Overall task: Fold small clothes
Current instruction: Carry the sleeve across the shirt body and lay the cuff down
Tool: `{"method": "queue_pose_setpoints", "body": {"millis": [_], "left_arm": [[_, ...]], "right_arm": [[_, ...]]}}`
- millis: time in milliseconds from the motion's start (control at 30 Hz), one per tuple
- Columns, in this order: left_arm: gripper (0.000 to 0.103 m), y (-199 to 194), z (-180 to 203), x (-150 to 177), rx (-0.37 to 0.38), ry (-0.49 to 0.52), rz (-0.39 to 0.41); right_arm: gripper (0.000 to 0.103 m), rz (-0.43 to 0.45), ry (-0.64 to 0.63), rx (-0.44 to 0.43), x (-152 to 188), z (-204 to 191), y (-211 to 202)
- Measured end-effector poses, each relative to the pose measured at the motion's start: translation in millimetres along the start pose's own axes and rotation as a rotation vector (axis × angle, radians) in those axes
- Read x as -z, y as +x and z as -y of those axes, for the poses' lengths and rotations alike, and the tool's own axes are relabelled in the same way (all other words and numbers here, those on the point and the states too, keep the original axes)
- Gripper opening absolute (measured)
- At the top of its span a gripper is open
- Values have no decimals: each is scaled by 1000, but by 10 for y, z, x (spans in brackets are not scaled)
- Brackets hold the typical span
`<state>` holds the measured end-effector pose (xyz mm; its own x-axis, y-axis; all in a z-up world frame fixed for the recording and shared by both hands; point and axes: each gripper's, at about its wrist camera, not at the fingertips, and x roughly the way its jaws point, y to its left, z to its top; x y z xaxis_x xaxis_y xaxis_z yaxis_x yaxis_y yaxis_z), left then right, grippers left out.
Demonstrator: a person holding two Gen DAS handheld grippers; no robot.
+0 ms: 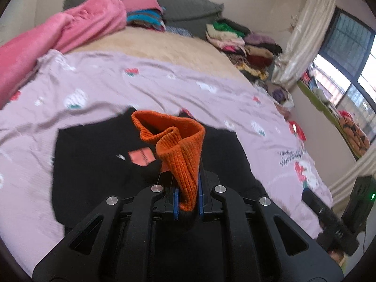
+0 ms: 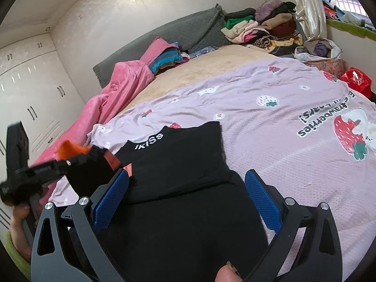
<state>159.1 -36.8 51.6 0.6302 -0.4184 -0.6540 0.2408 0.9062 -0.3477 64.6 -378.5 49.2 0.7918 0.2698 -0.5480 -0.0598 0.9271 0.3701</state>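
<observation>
The left claw [image 1: 187, 189] is clamped on the orange ribbed-knit cuff [image 1: 178, 145] of a small black garment [image 2: 178, 164], lifted above it. The right claw [image 2: 186, 199] hangs spread apart over the garment, which lies on the lilac strawberry-print bedsheet [image 2: 270, 127] near the bed's front edge.

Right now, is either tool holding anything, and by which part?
The left tool is shut on the black sweater's orange cuff, pinched at the sleeve end. The right tool is open above the sweater, holding nothing.

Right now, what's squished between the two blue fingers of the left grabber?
The orange ribbed cuff of the black garment is pinched in the left gripper, seen in the left wrist view. The right gripper is open above the black fabric.
</observation>
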Motion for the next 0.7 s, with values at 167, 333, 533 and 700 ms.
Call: {"method": "queue_pose_setpoints", "body": {"millis": [167, 333, 533, 700], "left_arm": [[5, 251, 95, 156, 51, 41, -73], [14, 398, 156, 292, 111, 64, -130], [61, 352, 116, 359, 184, 63, -154], [68, 171, -74, 306, 121, 68, -123]], "right_arm": [[98, -9, 18, 39, -16, 101, 35], [99, -10, 25, 67, -28, 166, 57], [99, -62, 44, 89, -16, 183, 193], [98, -142, 24, 51, 81, 58, 383]]}}
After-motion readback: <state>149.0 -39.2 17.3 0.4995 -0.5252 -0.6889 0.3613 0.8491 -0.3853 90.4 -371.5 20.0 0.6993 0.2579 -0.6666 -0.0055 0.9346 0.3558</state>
